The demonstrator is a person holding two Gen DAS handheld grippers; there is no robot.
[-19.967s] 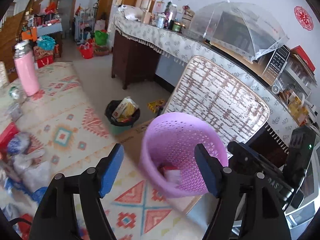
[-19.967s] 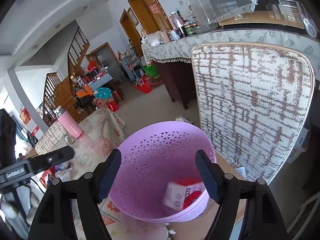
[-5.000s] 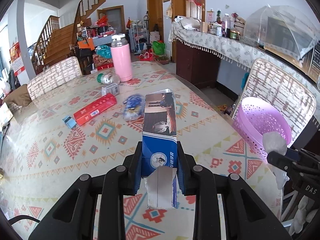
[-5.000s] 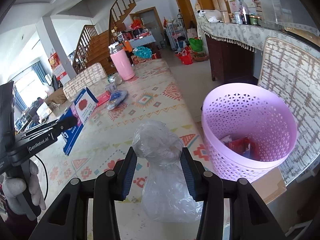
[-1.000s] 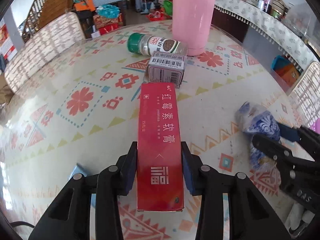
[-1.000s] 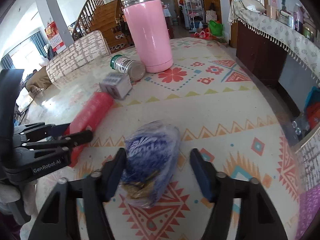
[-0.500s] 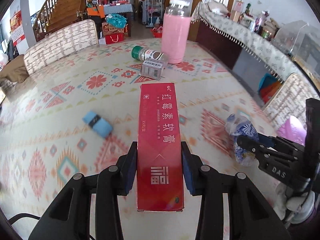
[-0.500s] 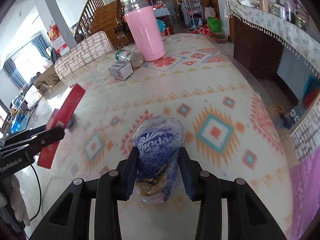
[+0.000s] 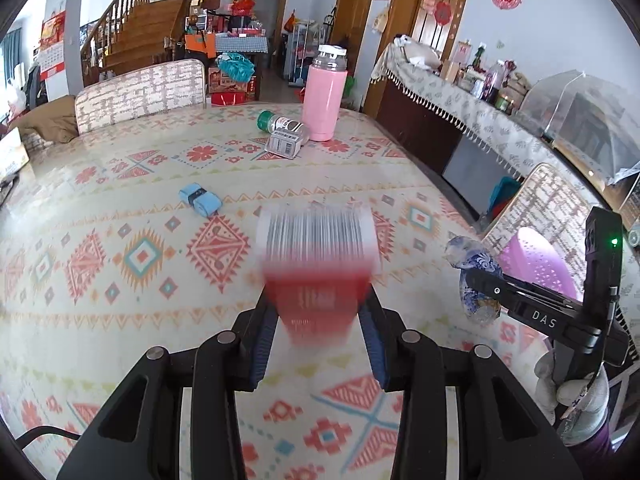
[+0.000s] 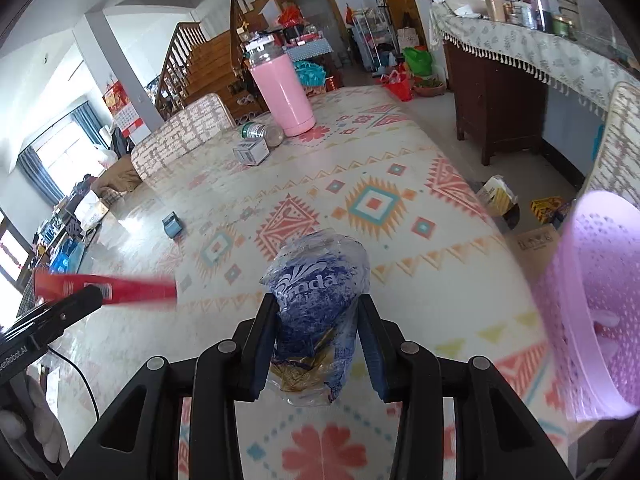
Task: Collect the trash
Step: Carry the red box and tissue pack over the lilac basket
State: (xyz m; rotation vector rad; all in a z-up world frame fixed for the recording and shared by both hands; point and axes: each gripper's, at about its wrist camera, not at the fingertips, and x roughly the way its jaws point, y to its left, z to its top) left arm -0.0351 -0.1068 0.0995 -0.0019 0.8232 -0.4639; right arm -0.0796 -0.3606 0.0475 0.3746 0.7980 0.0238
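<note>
I'm carrying a red carton [image 9: 316, 280] clenched in the left gripper [image 9: 316, 344] and a crumpled blue plastic bag [image 10: 318, 312] pinched in the right gripper [image 10: 316, 344], heading toward the purple basket [image 10: 592, 304] beside the table [image 10: 360, 200]; releasing early risks dropping either piece onto the floor.

A wooden staircase [image 9: 132, 28] climbs at the upper left, daylight floods through a curtained window [image 10: 52, 156] on the left edge, a dark sideboard [image 10: 500, 112] under a fringed cloth lines the pale right wall, and woven chairs [image 9: 140, 92] edge the patterned table [image 9: 120, 208].
</note>
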